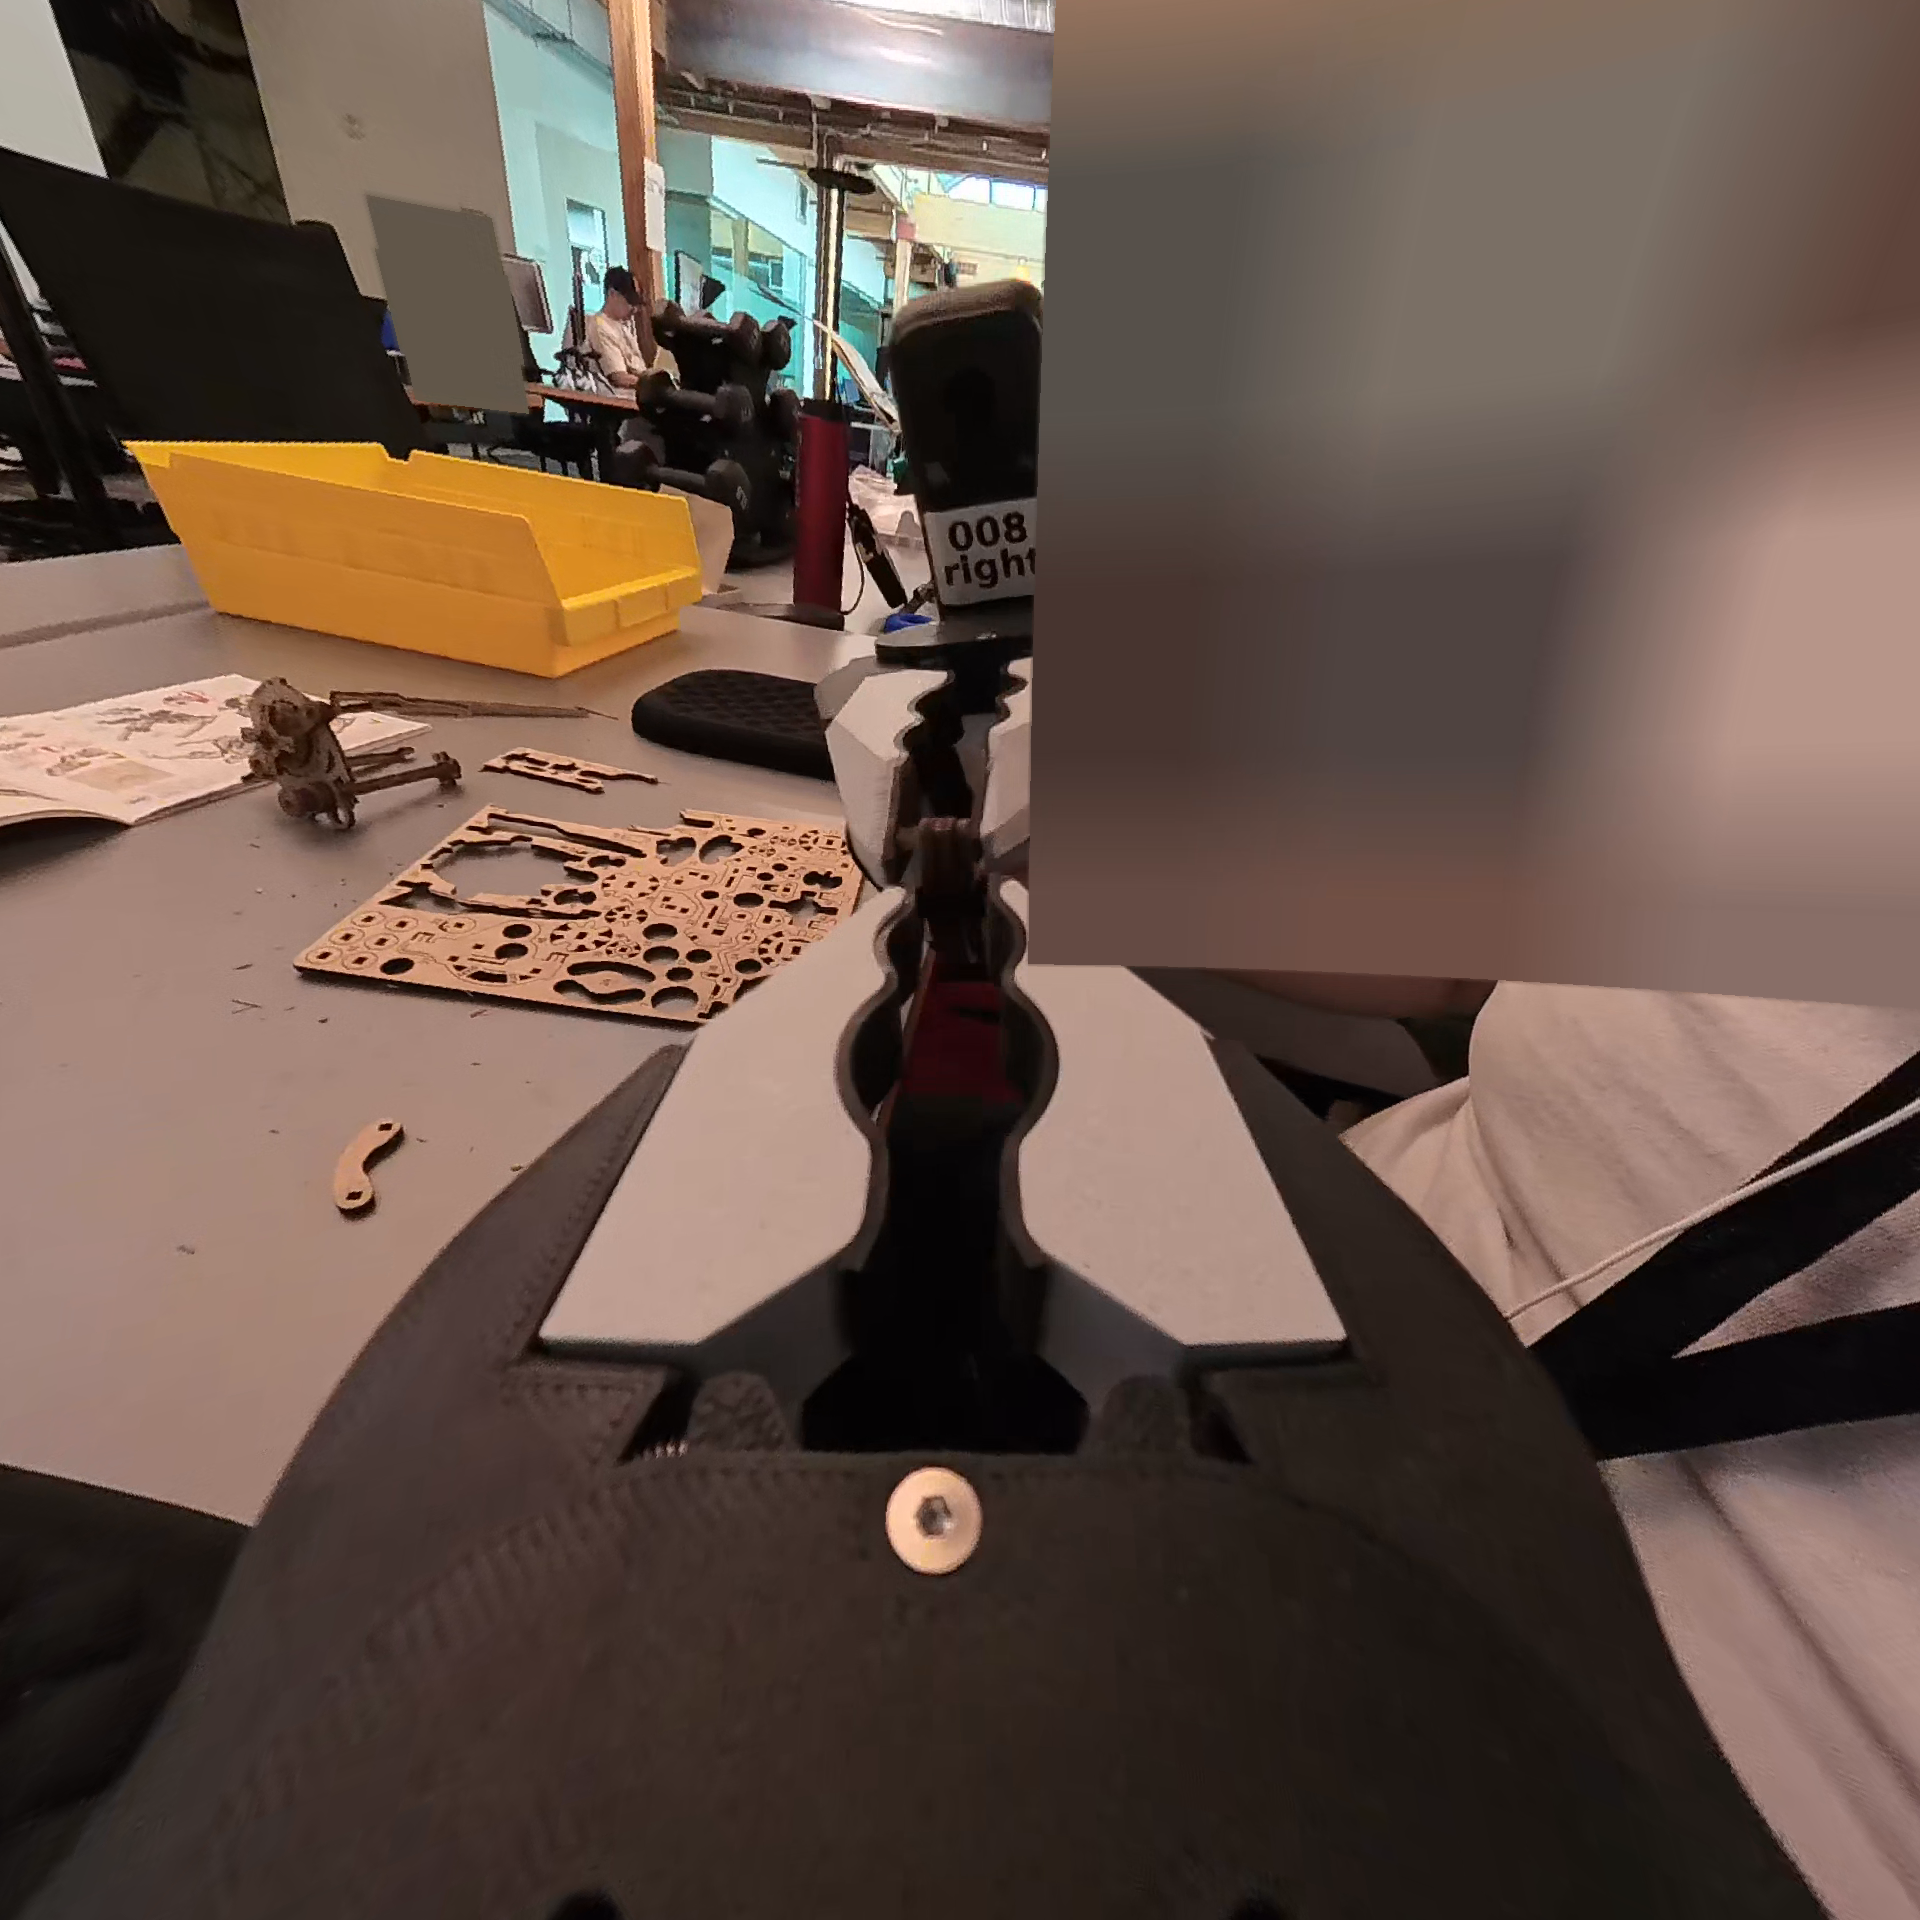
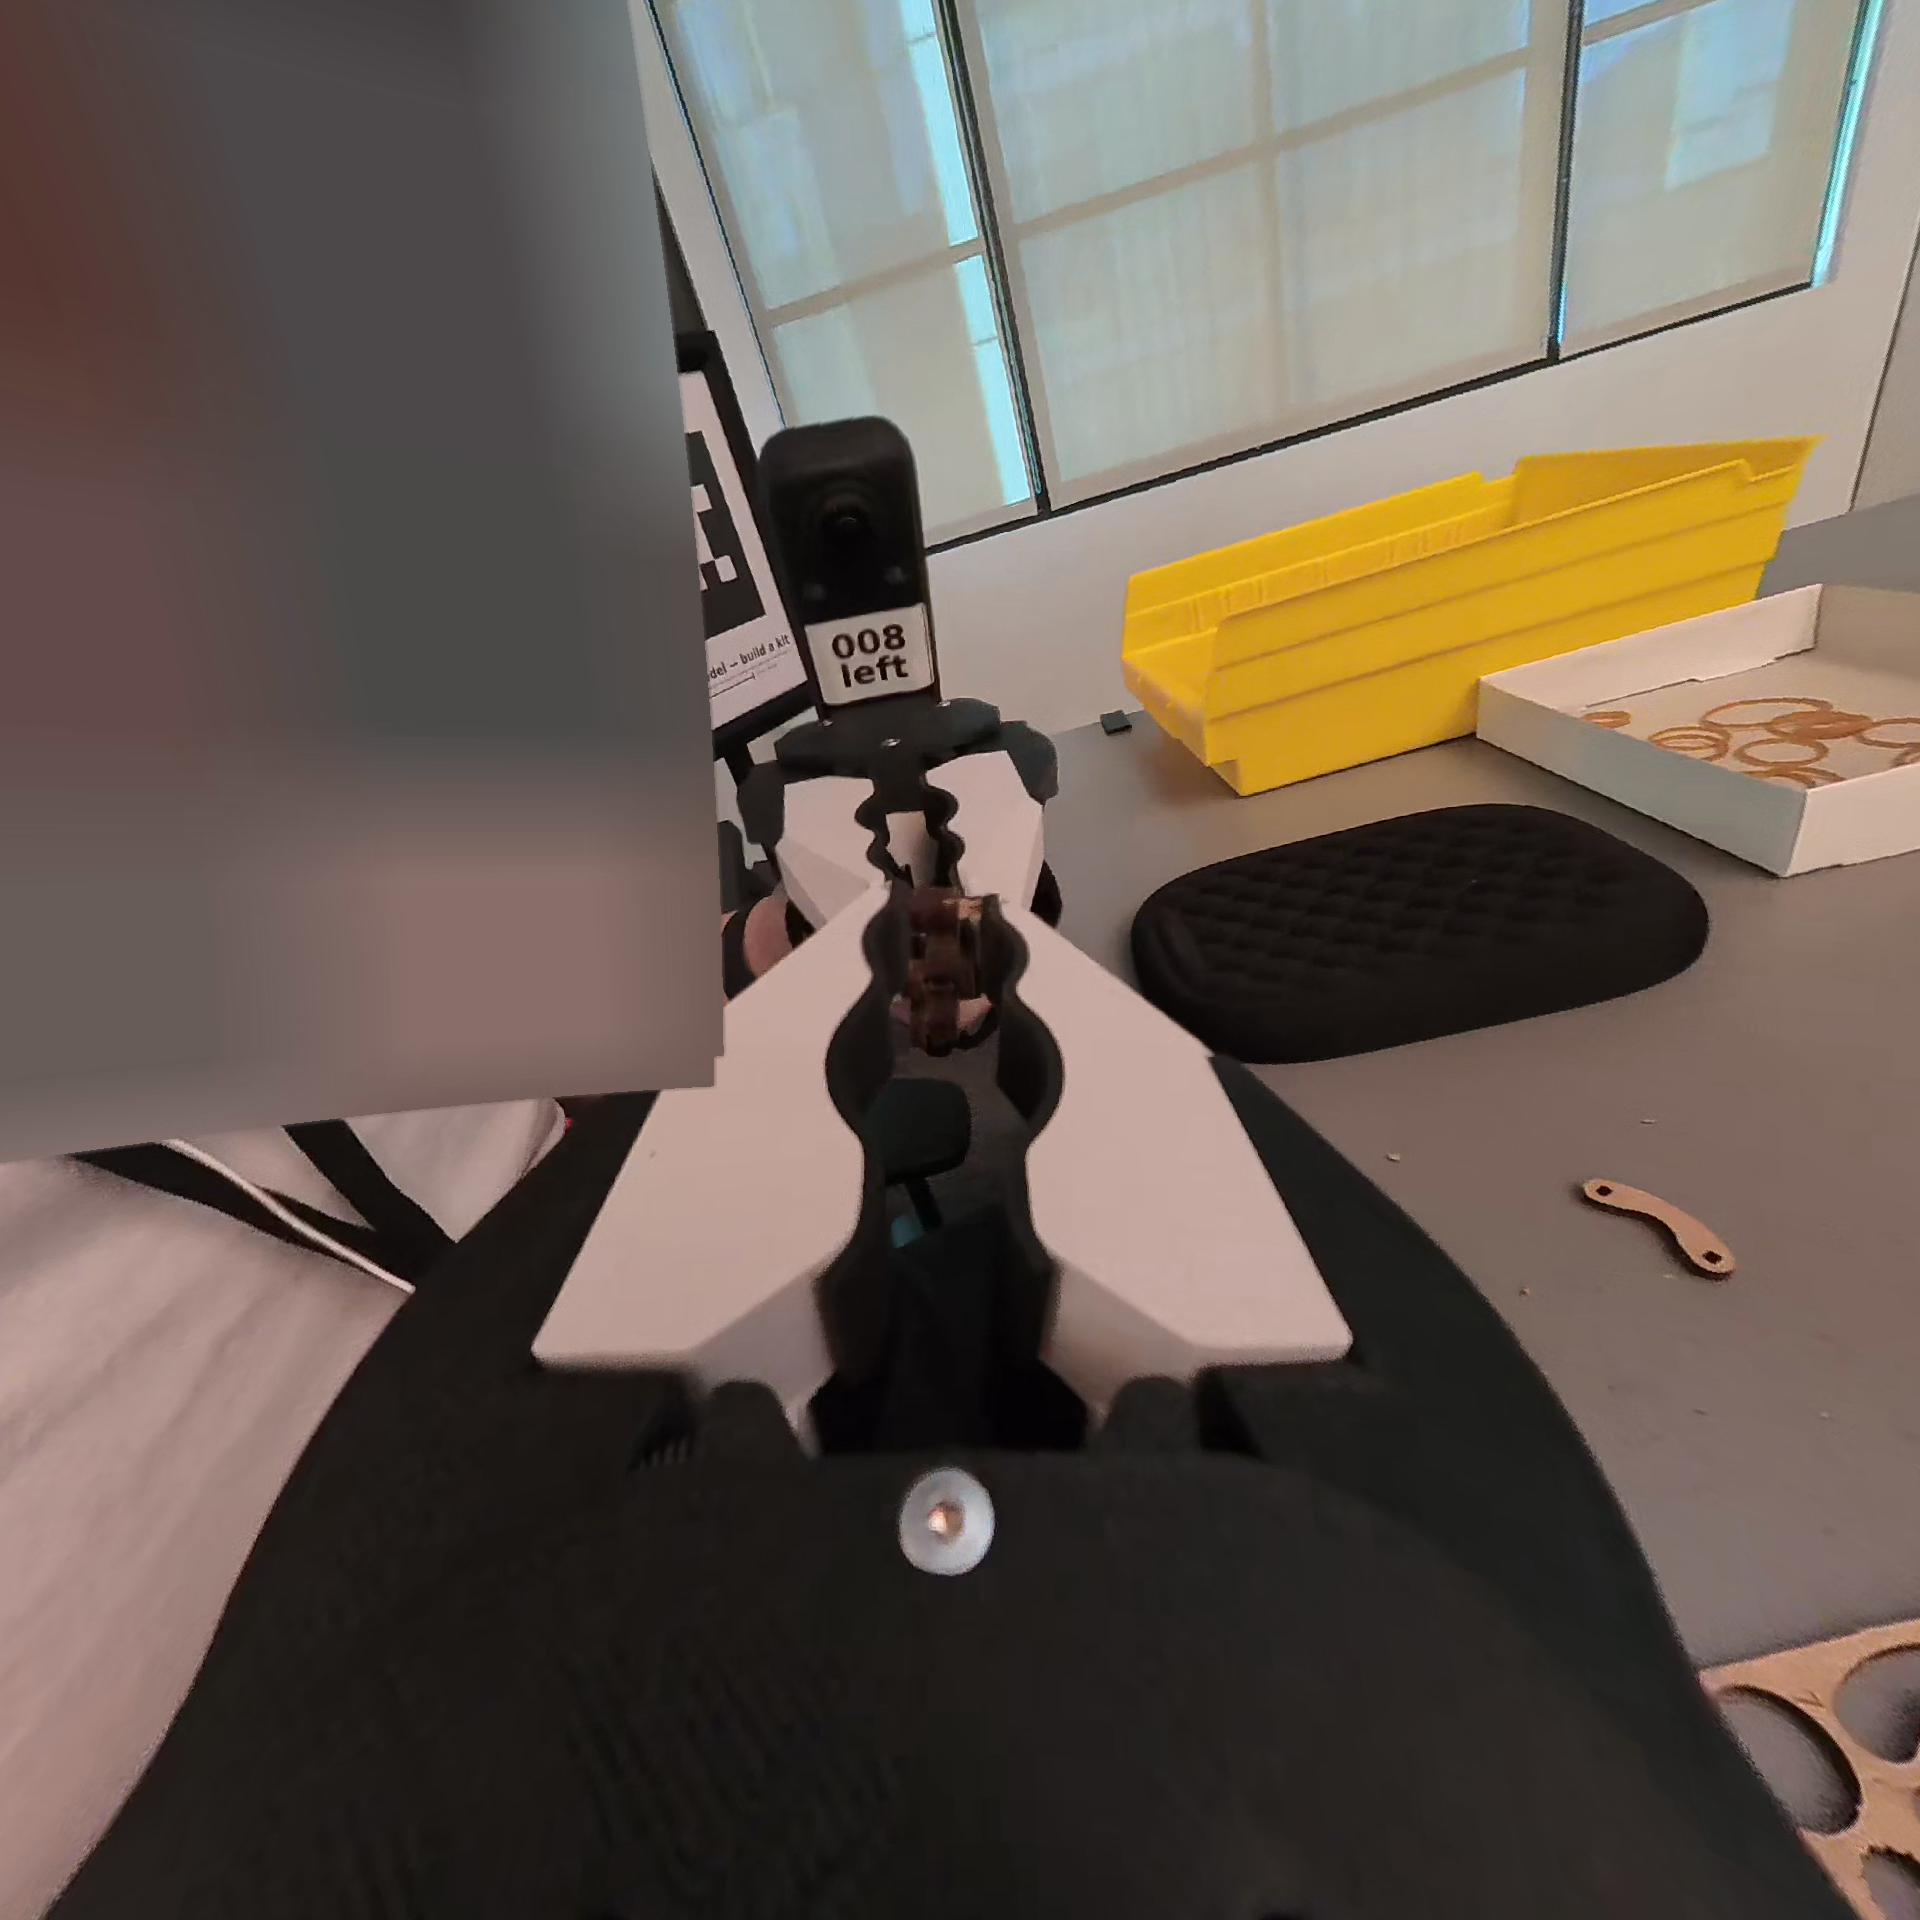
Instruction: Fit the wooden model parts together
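My two grippers face each other tip to tip above the grey table (image 1: 156,1060). My left gripper (image 1: 951,883) is shut on a small dark wooden part (image 1: 948,844) at its tips. My right gripper (image 2: 940,920) is shut on the same small wooden sub-assembly (image 2: 940,977), which sits between its fingers. Each gripper also shows in the other's view: the right one (image 1: 935,748) and the left one (image 2: 914,842). A partly built wooden model (image 1: 301,758) lies on an open instruction booklet (image 1: 125,748). A punched-out wooden sheet (image 1: 592,914) lies flat nearby.
A loose curved wooden link (image 1: 366,1151) (image 2: 1659,1226) lies on the table. A yellow bin (image 1: 416,551) (image 2: 1455,623) and a black pad (image 1: 748,717) (image 2: 1413,925) sit farther back. A white tray of wooden rings (image 2: 1714,790) is at the right. A person's torso is close behind the grippers. Both grippers' tips are close together, under 4 cm apart. From either gripper's tips it is about 35 centimetres to the partly built wooden model (image 1: 301,758).
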The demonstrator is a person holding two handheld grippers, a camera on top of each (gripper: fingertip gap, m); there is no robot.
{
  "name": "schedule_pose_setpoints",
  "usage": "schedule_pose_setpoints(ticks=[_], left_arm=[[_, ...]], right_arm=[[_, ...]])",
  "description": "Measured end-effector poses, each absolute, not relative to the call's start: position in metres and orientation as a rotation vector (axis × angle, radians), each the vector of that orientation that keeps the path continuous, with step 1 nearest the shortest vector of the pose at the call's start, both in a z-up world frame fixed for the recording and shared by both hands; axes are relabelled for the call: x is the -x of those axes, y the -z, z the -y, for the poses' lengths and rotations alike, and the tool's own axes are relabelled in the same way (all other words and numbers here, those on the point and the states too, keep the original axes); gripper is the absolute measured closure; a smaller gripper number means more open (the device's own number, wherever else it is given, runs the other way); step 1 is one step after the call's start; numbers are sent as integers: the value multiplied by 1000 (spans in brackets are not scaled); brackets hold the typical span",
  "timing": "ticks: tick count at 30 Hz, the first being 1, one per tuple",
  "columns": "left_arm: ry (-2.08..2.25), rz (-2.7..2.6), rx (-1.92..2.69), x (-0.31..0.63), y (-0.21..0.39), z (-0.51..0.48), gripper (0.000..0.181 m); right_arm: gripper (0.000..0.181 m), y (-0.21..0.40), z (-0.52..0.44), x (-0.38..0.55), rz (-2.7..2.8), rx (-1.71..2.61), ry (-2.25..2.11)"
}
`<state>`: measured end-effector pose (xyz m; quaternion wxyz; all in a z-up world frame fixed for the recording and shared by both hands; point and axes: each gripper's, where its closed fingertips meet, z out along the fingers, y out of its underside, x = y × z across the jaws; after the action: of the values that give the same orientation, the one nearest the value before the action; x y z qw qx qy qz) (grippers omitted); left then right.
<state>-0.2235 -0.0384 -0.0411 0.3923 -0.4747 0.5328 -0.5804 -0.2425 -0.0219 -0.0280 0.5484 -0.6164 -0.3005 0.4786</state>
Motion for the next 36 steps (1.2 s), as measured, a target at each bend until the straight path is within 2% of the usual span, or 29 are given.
schedule_pose_setpoints(ticks=[16,19,21,23,27,29,31,32,33,34,36], left_arm=[[1540,-1365,1112,229,35,51,172],[1556,-1323,1113,231,30,46,136],[1568,-1302,1103,232,24,45,134],[1544,-1312,1091,231,22,45,138],[1506,-1356,999,231,16,54,158],[1509,-1361,949,233,12,59,181],[1514,-1347,935,234,11,59,181],[1498,-1321,955,233,10,54,164],[1483,-1289,978,233,9,48,132],[1491,-1271,991,234,8,45,124],[1551,-1288,980,238,7,49,136]], right_arm=[[171,22,34,246,819,1384,-980],[171,24,33,246,837,1393,-915],[171,27,34,248,868,1403,-873],[170,28,35,251,890,1396,-834],[170,26,38,254,913,1382,-810],[170,26,39,255,914,1383,-815],[171,24,40,255,905,1368,-828],[170,24,40,256,907,1372,-828],[170,24,39,255,905,1373,-819],[170,23,39,255,901,1369,-817],[170,22,40,255,901,1364,-821]])
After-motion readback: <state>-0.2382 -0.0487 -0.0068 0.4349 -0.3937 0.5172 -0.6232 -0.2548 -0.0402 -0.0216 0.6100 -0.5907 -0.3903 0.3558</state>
